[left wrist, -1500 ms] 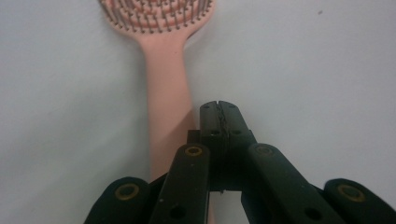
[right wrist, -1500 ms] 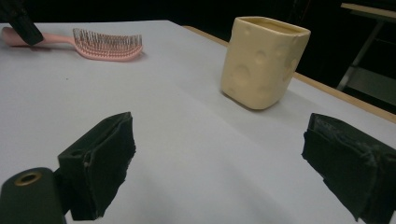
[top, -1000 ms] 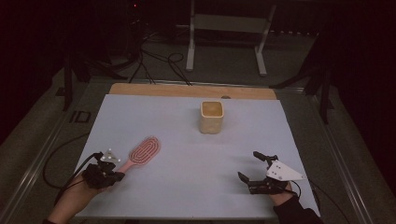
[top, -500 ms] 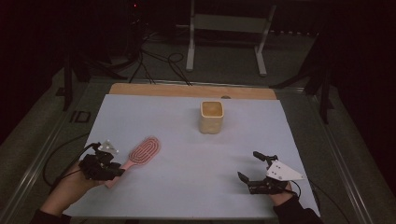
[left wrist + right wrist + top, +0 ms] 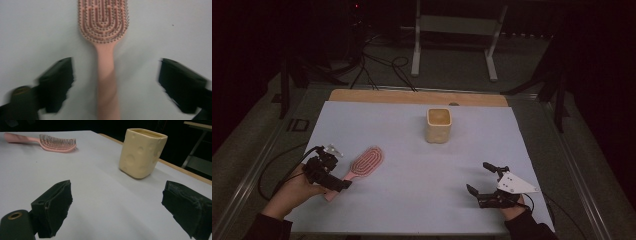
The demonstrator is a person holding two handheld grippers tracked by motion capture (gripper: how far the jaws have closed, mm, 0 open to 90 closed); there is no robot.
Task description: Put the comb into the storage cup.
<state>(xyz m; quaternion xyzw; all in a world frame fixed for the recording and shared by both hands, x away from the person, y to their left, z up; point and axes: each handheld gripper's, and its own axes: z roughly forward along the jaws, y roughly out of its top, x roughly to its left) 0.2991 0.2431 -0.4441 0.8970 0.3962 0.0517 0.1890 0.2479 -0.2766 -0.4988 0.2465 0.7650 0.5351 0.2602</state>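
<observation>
Since the earlier high view, my left gripper (image 5: pixel 343 183) has slid up the worktop (image 5: pixel 412 200) toward the pink hairbrush (image 5: pixel 364 163), and its jaws have just been opening around the handle. In the high view, the brush lies flat, well apart from the yellow cup (image 5: pixel 439 125). In the left gripper view, the jaws stand apart, the handle (image 5: pixel 107 82) between them, untouched. In the right gripper view, the right gripper (image 5: pixel 125 212) hovers with jaws wide, holding nothing. I judge the grasp not yet made; lifting remains.

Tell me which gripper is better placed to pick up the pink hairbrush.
Left. The left gripper has just been opening, jaws straddling the hairbrush handle without touching; the right gripper sits open, far across the table.
</observation>
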